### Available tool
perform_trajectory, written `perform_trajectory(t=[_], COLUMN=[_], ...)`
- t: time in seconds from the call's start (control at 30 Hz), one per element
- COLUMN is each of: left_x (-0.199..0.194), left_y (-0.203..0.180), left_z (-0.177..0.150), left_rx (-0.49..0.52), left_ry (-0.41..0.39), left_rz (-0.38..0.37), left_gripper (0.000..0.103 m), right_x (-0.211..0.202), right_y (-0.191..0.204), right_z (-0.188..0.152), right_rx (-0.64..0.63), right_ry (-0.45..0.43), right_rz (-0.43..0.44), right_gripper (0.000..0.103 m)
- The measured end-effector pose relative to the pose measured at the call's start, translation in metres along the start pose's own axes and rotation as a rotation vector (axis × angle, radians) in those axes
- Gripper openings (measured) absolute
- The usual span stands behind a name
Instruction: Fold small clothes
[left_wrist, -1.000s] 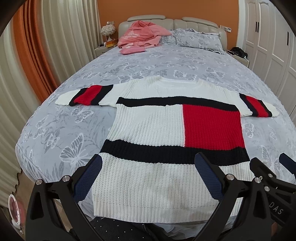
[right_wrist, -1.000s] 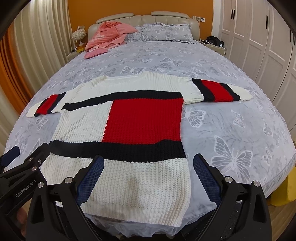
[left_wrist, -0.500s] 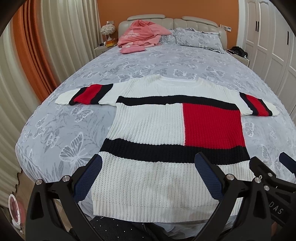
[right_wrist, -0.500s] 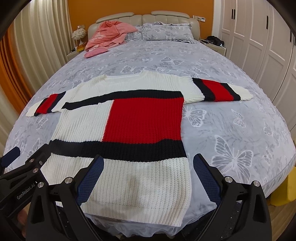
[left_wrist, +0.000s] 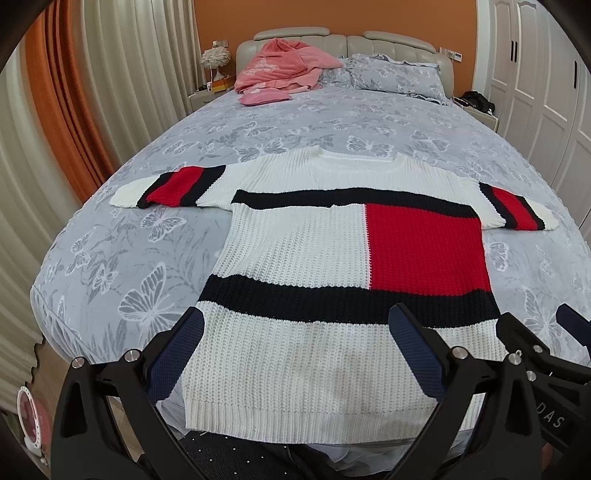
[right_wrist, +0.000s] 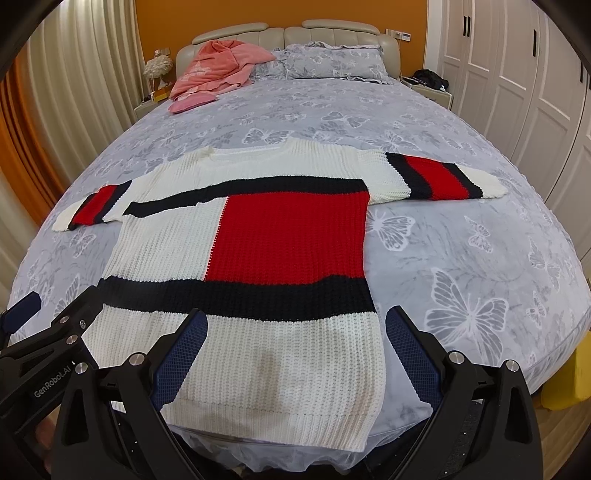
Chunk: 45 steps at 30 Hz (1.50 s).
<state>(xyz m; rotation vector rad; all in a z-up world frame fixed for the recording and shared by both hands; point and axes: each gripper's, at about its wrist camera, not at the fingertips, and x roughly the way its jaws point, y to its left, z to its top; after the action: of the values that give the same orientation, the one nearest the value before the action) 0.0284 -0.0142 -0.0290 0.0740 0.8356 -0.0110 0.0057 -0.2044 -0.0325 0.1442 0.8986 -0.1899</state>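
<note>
A white knit sweater with a red block, black bands and striped sleeves lies flat and spread out on the bed, hem toward me. My left gripper hovers open above the hem's left half, nothing between its blue pads. My right gripper is open over the hem's right half, also holding nothing. Each gripper shows at the edge of the other's view: the right gripper and the left gripper.
The bed has a grey butterfly-print cover. Pink clothes and pillows lie at the headboard. Curtains hang on the left, white wardrobe doors stand on the right. A yellow object sits on the floor.
Both grippers have drifted very slightly; the sweater lies as before and both stay open.
</note>
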Motion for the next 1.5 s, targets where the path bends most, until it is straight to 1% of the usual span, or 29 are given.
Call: perform_trajectory(t=[0.23, 0.43, 0.57, 0.67, 0.73, 0.83, 0.87, 0.93, 0.97, 1.0, 1.03, 1.17, 1.33, 1.43, 1.5], left_x=[0.001, 0.004, 0.010, 0.016, 0.021, 0.029, 0.032, 0.039, 0.043, 0.047, 0.050, 0.066, 0.085, 0.097, 0.105], left_y=[0.000, -0.001, -0.004, -0.007, -0.008, -0.012, -0.014, -0.019, -0.022, -0.026, -0.029, -0.047, -0.066, -0.076, -0.082], left_z=[-0.001, -0.002, 0.003, 0.010, 0.014, 0.021, 0.024, 0.028, 0.031, 0.034, 0.037, 0.046, 0.051, 0.050, 0.049], left_rx=[0.000, 0.005, 0.020, 0.029, 0.028, 0.029, 0.031, 0.032, 0.032, 0.032, 0.034, 0.043, 0.065, 0.085, 0.098], left_ry=[0.002, 0.005, 0.008, 0.014, 0.016, 0.015, 0.014, 0.013, 0.013, 0.012, 0.011, 0.014, 0.043, 0.063, 0.076], left_rz=[0.000, 0.003, 0.011, 0.009, 0.004, 0.004, 0.004, 0.003, 0.000, -0.001, -0.001, -0.010, -0.013, -0.010, -0.010], left_gripper=[0.098, 0.098, 0.098, 0.098, 0.098, 0.098, 0.098, 0.098, 0.098, 0.098, 0.098, 0.098, 0.098, 0.098, 0.098], right_x=[0.002, 0.012, 0.023, 0.036, 0.052, 0.070, 0.079, 0.094, 0.107, 0.114, 0.128, 0.168, 0.209, 0.228, 0.240], right_y=[0.001, -0.001, -0.009, -0.026, -0.052, -0.091, -0.110, -0.142, -0.167, -0.181, -0.203, -0.273, -0.350, -0.376, -0.391], right_z=[-0.002, 0.000, 0.008, 0.018, 0.031, 0.051, 0.062, 0.078, 0.090, 0.098, 0.109, 0.141, 0.166, 0.174, 0.177], right_rx=[0.000, 0.005, 0.007, 0.020, 0.058, 0.088, 0.093, 0.109, 0.121, 0.127, 0.134, 0.184, 0.316, 0.345, 0.370], right_ry=[0.003, 0.015, 0.025, 0.038, 0.052, 0.042, 0.036, 0.029, 0.025, 0.026, 0.027, 0.036, 0.044, 0.056, 0.060], right_rz=[0.000, 0.000, 0.016, 0.035, 0.028, -0.019, -0.055, -0.092, -0.120, -0.136, -0.165, -0.228, -0.248, -0.271, -0.266], right_gripper=[0.096, 0.096, 0.096, 0.096, 0.096, 0.096, 0.096, 0.095, 0.095, 0.094, 0.094, 0.093, 0.093, 0.093, 0.093])
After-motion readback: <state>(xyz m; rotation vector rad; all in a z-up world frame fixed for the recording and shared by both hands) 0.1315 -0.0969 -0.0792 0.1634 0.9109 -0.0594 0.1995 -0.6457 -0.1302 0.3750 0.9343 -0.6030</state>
